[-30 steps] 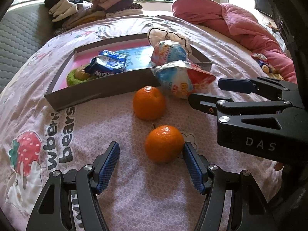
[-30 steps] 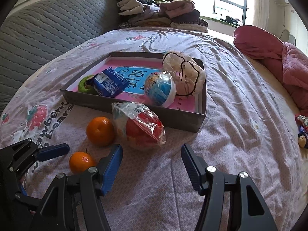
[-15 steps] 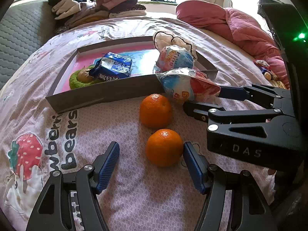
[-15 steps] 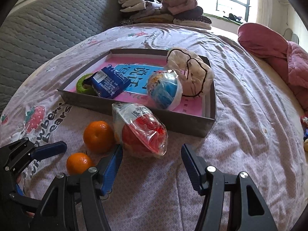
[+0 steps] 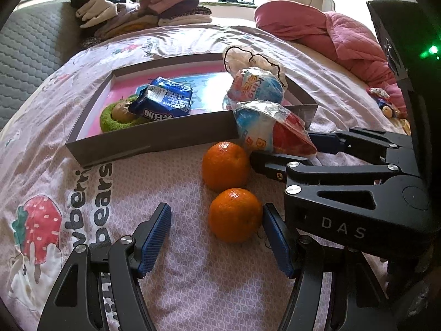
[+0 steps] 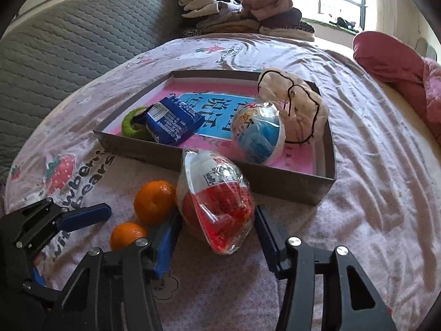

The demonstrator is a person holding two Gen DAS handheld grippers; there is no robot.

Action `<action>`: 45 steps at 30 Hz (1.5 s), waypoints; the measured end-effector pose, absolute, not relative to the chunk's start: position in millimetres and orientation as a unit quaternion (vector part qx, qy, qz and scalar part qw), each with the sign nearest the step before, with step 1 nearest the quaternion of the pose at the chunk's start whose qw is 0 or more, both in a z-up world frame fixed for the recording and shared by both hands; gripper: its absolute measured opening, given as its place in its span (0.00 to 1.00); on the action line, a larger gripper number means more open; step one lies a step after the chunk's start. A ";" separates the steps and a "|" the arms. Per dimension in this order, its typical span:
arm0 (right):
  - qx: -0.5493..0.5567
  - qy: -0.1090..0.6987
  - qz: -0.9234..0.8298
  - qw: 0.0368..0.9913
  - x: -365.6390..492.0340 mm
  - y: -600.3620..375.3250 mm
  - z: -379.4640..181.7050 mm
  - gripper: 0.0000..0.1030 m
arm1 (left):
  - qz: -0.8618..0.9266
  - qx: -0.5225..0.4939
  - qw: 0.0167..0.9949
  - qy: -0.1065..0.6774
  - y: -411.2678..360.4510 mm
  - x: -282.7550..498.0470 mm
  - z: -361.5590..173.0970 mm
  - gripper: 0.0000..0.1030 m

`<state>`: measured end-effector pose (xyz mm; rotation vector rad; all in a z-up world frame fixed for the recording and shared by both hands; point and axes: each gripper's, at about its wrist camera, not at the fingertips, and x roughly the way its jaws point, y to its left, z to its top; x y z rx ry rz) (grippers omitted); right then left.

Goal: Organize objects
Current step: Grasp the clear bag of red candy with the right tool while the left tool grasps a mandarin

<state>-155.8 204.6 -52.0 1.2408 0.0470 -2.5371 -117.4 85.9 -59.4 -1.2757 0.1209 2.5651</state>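
Wrapped in crinkled clear plastic, a red-and-white toy egg (image 6: 217,207) is seen lying on the pink printed bedsheet (image 6: 372,220), just in front of the near wall of a shallow grey box (image 6: 275,182). Its white upper half carries a small printed label; the lower half is red, and the wrap is gathered loosely at the near end. The right gripper (image 6: 215,237) is placed around it, the egg lying between the blue pads; its jaws have just been closing, and the pads are seen at the wrap on both sides, though a firm grip cannot be confirmed.

Two oranges are set on the sheet to the left of the egg. The nearer orange (image 5: 234,215) is framed by the left gripper (image 5: 217,237), whose jaws are spread wide, with a clear gap on the left side. The farther orange (image 5: 224,165) rests just beside the egg.

Inside the box, a second egg in blue and white (image 6: 257,135), a blue snack packet (image 6: 172,122), a green ring-shaped item (image 6: 132,121) and a cream cloth pouch with black cord (image 6: 297,110) are held on a pink and blue printed floor.
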 end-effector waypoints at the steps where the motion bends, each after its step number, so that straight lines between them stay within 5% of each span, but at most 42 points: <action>1: 0.434 0.015 -0.887 0.158 -155.8 204.5 -52.1 0.50 | 0.886 -0.441 0.137 0.041 85.5 -118.0 -59.4 0.67; 7: 0.433 0.008 -0.887 0.159 -154.8 204.6 -51.6 0.49 | 0.884 -0.445 0.140 0.028 83.2 -119.3 -60.3 0.66; 14: 0.429 -0.001 -0.890 0.157 -152.5 208.8 -48.3 0.49 | 0.879 -0.446 0.166 0.014 85.3 -117.2 -57.9 0.38; 45: 0.413 -0.026 -0.894 0.170 -134.3 212.6 -36.0 0.48 | 0.895 -0.417 0.154 0.030 75.2 -103.5 -34.0 0.37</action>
